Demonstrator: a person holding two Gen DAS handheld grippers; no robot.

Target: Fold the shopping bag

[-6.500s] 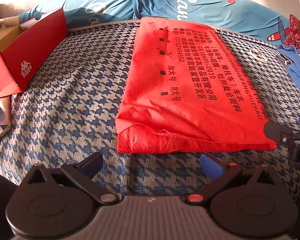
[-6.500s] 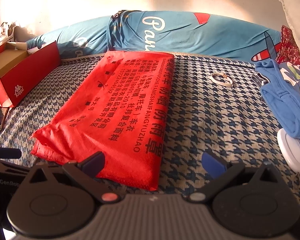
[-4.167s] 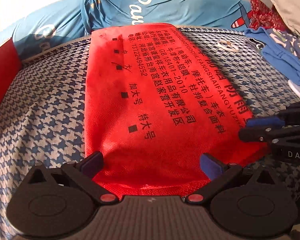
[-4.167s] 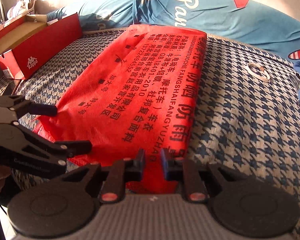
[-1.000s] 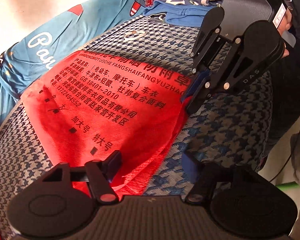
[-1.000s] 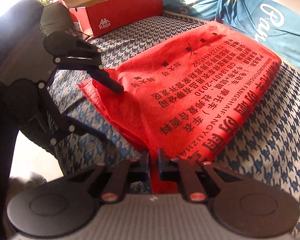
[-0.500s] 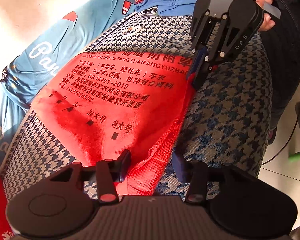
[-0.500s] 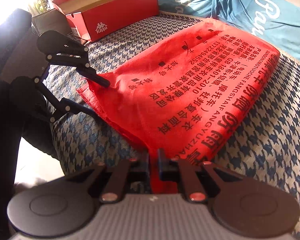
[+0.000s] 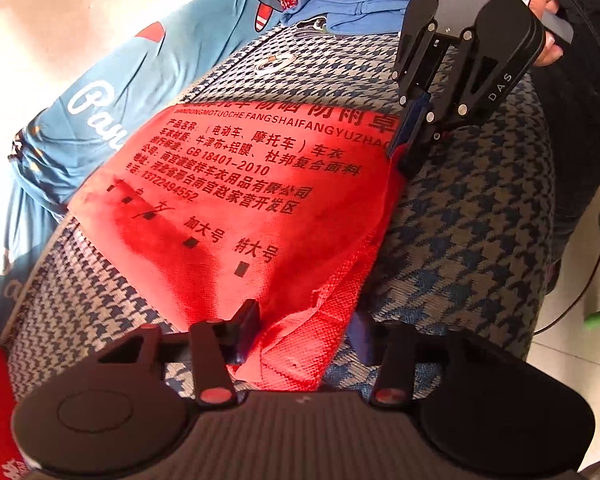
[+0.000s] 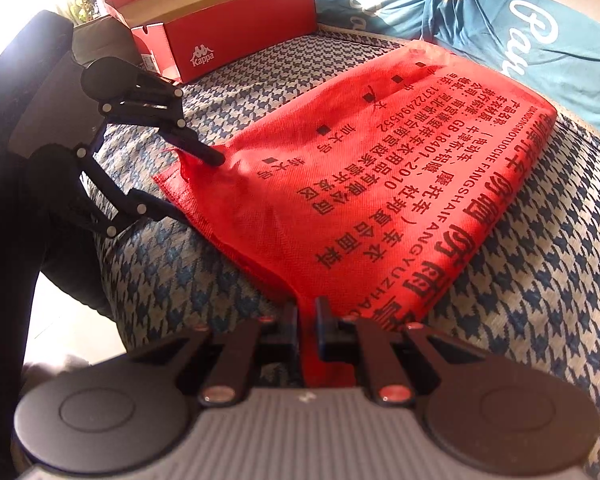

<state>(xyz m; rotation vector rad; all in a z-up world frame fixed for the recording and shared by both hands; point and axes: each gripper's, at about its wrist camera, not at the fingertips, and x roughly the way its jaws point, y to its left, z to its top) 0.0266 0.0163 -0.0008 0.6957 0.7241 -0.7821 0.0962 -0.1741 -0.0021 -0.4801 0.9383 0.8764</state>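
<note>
The red non-woven shopping bag with black print (image 10: pixel 380 168) lies flat on the blue houndstooth bed cover (image 10: pixel 540 280). The right claw (image 10: pixel 308 320) is clamped on its near right corner. The left claw (image 9: pixel 304 328) straddles the near left corner, its fingers apart around bunched fabric.

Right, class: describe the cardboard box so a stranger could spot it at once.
Start at the houndstooth bed cover. Follow it past the red shopping bag to the far left edge: the shoebox sits there, open-topped, the only red thing that is rigid and bears a white Kappa logo.
</note>
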